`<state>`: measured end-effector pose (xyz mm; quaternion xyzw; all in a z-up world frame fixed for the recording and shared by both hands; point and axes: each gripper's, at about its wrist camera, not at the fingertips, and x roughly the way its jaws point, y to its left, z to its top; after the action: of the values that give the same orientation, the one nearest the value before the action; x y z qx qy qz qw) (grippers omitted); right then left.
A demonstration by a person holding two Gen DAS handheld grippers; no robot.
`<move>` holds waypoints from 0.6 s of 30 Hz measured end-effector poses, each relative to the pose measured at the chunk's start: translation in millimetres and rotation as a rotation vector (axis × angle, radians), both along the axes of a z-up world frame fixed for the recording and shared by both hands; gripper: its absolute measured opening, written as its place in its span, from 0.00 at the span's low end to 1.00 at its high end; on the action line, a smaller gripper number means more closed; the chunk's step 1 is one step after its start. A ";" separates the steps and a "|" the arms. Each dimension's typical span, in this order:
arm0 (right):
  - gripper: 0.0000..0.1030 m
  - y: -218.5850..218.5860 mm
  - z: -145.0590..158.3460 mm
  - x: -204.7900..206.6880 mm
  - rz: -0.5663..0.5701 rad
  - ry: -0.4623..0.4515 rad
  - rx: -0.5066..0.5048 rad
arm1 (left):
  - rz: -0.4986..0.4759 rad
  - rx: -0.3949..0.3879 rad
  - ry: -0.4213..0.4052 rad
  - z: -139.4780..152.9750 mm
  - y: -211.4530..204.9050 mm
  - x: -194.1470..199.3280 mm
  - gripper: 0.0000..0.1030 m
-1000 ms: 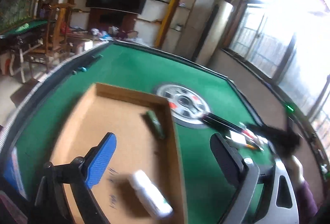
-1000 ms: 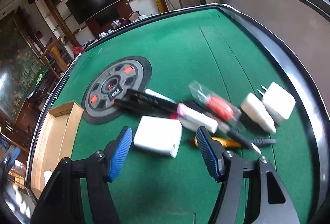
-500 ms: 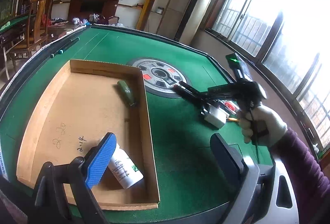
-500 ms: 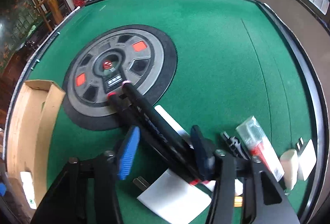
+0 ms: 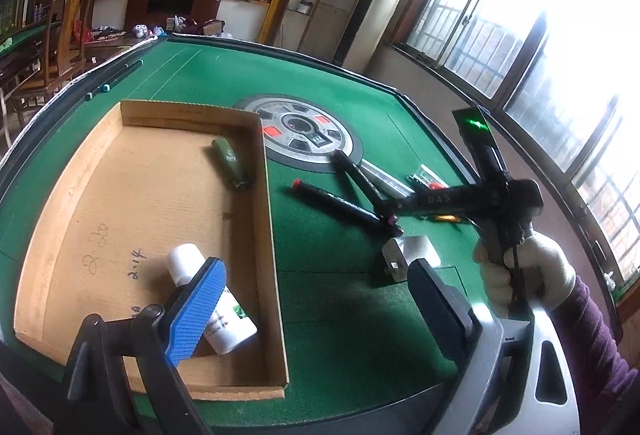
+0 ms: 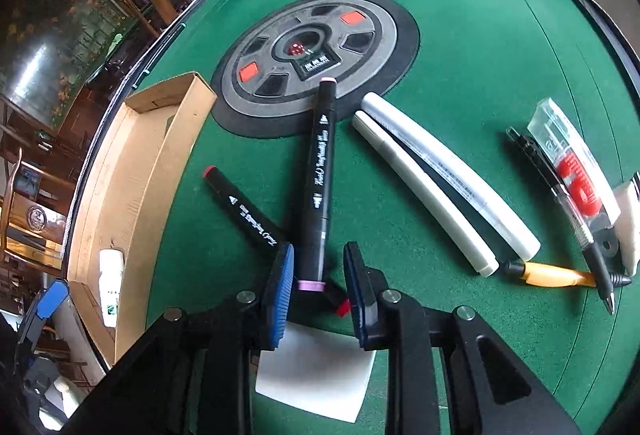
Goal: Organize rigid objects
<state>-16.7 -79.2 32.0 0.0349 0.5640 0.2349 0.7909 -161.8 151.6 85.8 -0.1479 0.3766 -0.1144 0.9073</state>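
The right gripper [image 6: 318, 289], its jaws just narrowed, brackets the pink-capped marker's [image 6: 319, 179] near end without visibly pinching; light, stiff, slick barrel. Left gripper [image 5: 316, 299] spread, empty.

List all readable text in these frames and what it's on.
"2-20": handwritten on the cardboard tray floor.
"2.14", roughly: handwritten beside it, unclear.
"DAS": on the right claw body, left wrist view.
Markers: script print, too distorted to read.
White bottle label, green tube, table hub display, white pens: too small or blurred.
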 end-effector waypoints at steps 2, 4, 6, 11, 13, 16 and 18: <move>0.29 5.6 1.9 0.1 -0.007 -0.045 -0.042 | -0.011 0.005 0.003 -0.4 -4.4 -1.2 0.92; 0.34 10.5 2.8 2.0 -0.018 -0.091 -0.087 | -0.021 0.016 0.002 0.7 -8.8 -2.7 0.92; 0.34 18.2 2.0 10.4 -0.043 -0.124 -0.129 | -0.028 0.027 0.003 2.6 -13.1 -3.0 0.92; 0.15 25.9 -10.1 24.8 -0.055 -0.136 -0.125 | -0.040 0.021 0.026 8.7 -23.3 5.7 0.92; 0.14 13.5 -12.3 22.0 -0.087 -0.105 -0.085 | -0.051 0.002 0.051 9.2 -30.1 16.2 0.92; 0.14 -14.8 -12.1 10.4 -0.151 -0.122 -0.049 | -0.059 -0.037 0.107 1.4 -43.8 41.4 0.91; 0.14 -32.3 -15.2 0.9 -0.186 -0.138 -0.036 | -0.042 -0.057 0.158 -8.4 -52.9 63.0 0.91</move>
<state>-15.8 -111.5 16.9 0.0567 0.5065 0.1522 0.8468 -98.8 98.8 77.4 -0.1742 0.4467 -0.1318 0.8676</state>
